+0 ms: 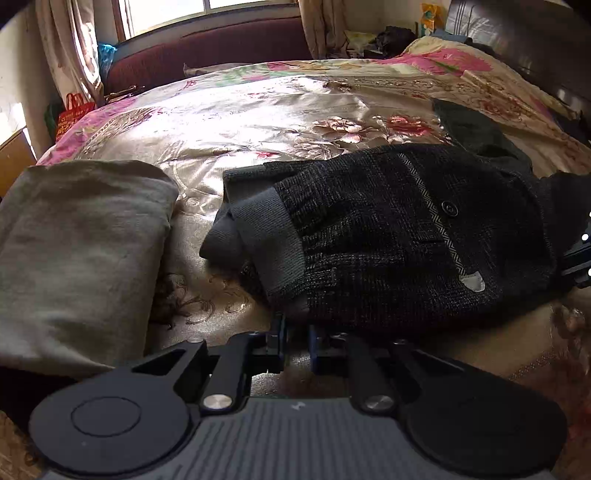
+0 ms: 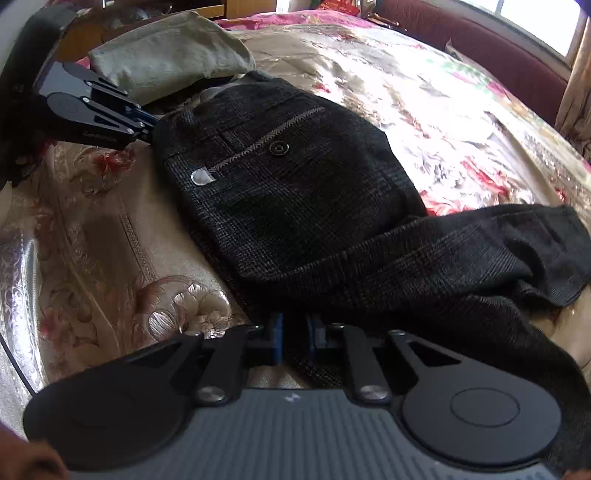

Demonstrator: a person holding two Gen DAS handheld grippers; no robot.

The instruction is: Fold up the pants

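Dark plaid pants (image 1: 388, 236) lie on a floral bedspread, grey-lined waistband (image 1: 266, 229) to the left in the left wrist view, a buttoned back pocket (image 2: 277, 147) facing up. My left gripper (image 1: 295, 332) is shut on the near edge of the cloth at the waist; in the right wrist view the left gripper (image 2: 149, 127) meets the waistband corner. My right gripper (image 2: 295, 332) is shut on the pants lower down, where the seat meets the legs. The legs (image 2: 535, 251) trail off to the right, bunched at the hem. The right gripper (image 1: 580, 262) shows only as a sliver.
A folded olive garment (image 1: 81, 251) lies just left of the pants, close to the waistband. The satin bedspread (image 1: 258, 122) stretches back to a maroon sofa (image 1: 207, 51) under a window. A dark headboard (image 1: 517, 33) and clutter stand at the far right.
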